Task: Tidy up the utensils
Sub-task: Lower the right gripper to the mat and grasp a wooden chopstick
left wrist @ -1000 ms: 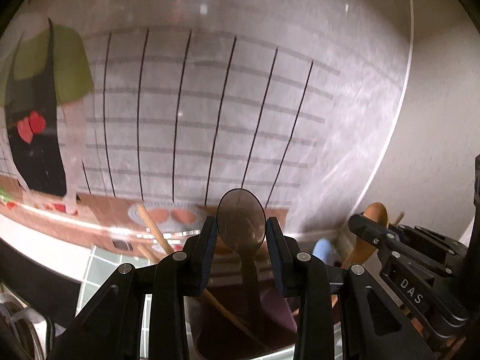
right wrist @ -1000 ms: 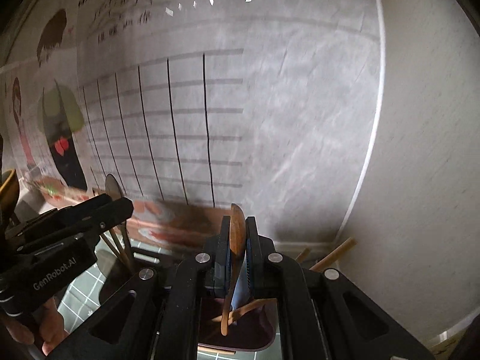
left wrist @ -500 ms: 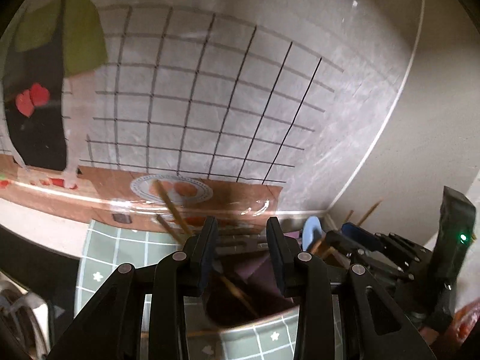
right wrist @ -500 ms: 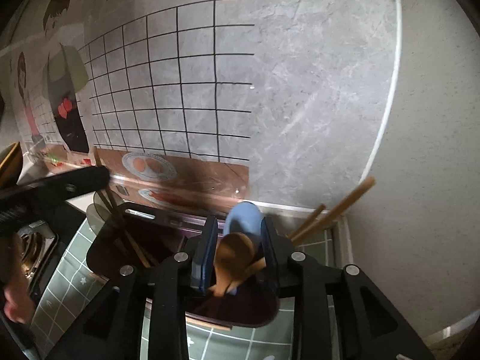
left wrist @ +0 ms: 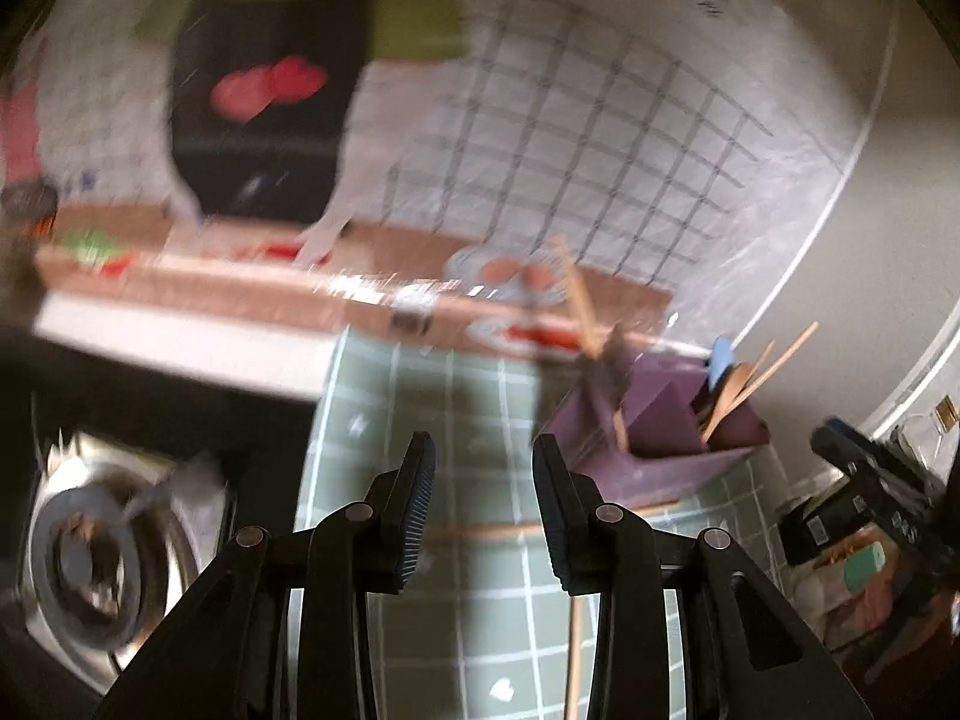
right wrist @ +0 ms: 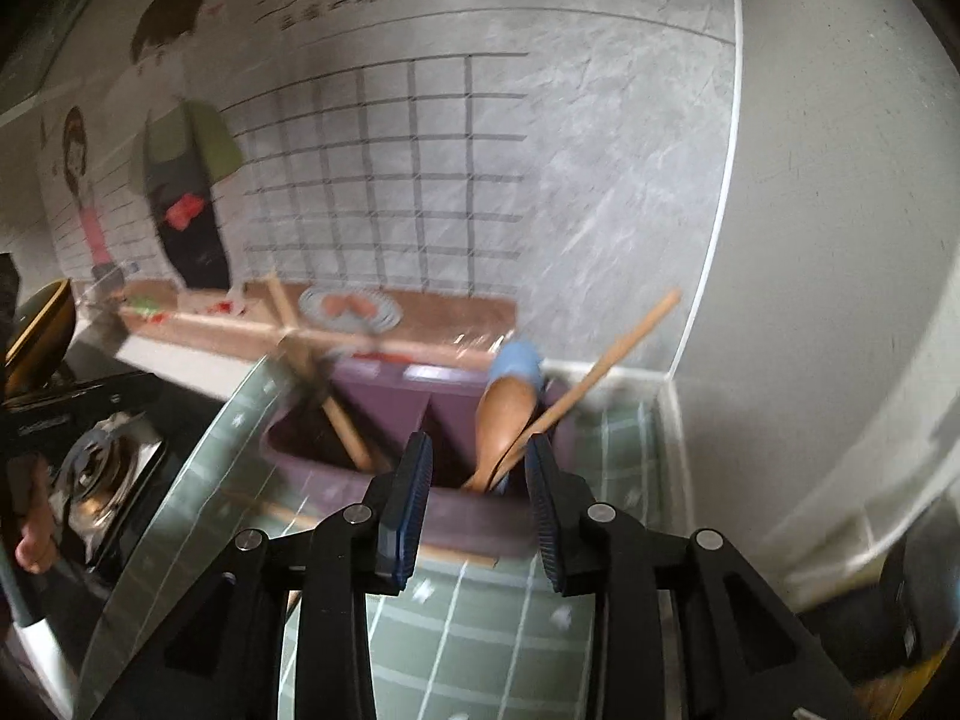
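Your right tool [right wrist: 477, 489] pointed steeply down at the purple plastic two-compartment utensil holder [right wrist: 384, 402], its ribbed pads apart and gripping nothing — the jaws had just been opening. Between and beyond them, in the holder's right compartment, stood the brown wooden spoon [right wrist: 504, 414], bowl up, leaning against a light-blue spoon [right wrist: 519, 360] behind it, with one long wooden chopstick [right wrist: 612, 354] slanting up to the right. In the left compartment a couple of wooden sticks [right wrist: 336, 414] leaned to the left; blur kept me from counting them exactly.

Your left tool [left wrist: 483, 507] also tilted downward, its two fingers spread wide with nothing between them, over the green tabletop mat with a white grid [left wrist: 432, 396]. From that view the holder sat up and to the right of the tool, well apart from it, and a single thin wooden stick [left wrist: 480, 531] lay flat on the mat just beyond the fingertips.

At the left edge of the right wrist view, your left hand [right wrist: 33, 534] gripped its tool's black body; the white lettering there was too smeared to read. A metal gas burner [left wrist: 96, 558] sat left of the mat. Dark handwriting on the wall poster [right wrist: 384, 192] was not legible.
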Tool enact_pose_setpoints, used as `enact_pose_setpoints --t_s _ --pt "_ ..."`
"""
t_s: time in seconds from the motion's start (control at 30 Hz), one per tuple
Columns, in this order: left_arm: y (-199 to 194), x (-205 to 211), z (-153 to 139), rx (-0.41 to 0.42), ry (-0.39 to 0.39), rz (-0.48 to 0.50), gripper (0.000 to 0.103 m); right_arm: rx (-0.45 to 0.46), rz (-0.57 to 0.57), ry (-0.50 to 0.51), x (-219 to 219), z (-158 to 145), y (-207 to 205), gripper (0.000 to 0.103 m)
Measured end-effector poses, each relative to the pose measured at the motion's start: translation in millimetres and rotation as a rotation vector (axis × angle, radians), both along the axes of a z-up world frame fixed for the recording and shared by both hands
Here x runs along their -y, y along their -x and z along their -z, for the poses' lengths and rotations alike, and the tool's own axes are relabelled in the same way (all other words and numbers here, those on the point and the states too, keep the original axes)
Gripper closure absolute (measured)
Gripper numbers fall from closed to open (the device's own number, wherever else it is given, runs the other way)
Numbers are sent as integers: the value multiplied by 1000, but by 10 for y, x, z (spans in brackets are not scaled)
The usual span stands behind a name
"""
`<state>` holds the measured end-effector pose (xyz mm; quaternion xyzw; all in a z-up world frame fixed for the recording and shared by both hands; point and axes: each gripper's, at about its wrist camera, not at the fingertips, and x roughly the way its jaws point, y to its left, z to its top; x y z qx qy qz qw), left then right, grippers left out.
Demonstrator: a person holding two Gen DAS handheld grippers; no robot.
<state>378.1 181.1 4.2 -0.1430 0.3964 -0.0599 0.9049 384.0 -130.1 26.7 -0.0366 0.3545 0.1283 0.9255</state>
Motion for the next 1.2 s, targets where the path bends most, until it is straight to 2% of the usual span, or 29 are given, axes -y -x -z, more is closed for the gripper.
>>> enact_pose_setpoints --t_s 0.13,0.4,0.53,0.7,0.83,0.97,1.2 --pt "189 -76 63 -21 12 -27 68 -41 -23 11 -108 92 292 73" --pt "740 -163 -9 7 10 -53 68 -128 -70 -9 -319 270 866 73" --pt "1010 -205 9 27 -7 -35 68 -175 -103 -15 -466 387 1154 73" --pt "1254 -260 90 46 -48 12 68 -256 -125 -27 -723 684 1551 73" --pt "1384 -323 172 44 -52 63 68 -300 -115 -41 -900 900 1838 73" --pt "1445 -391 235 55 -68 83 68 -290 -107 -42 -1120 1028 2108 73" --pt "1402 -573 372 35 -46 69 68 -303 -43 -44 -1378 1233 2135 73"
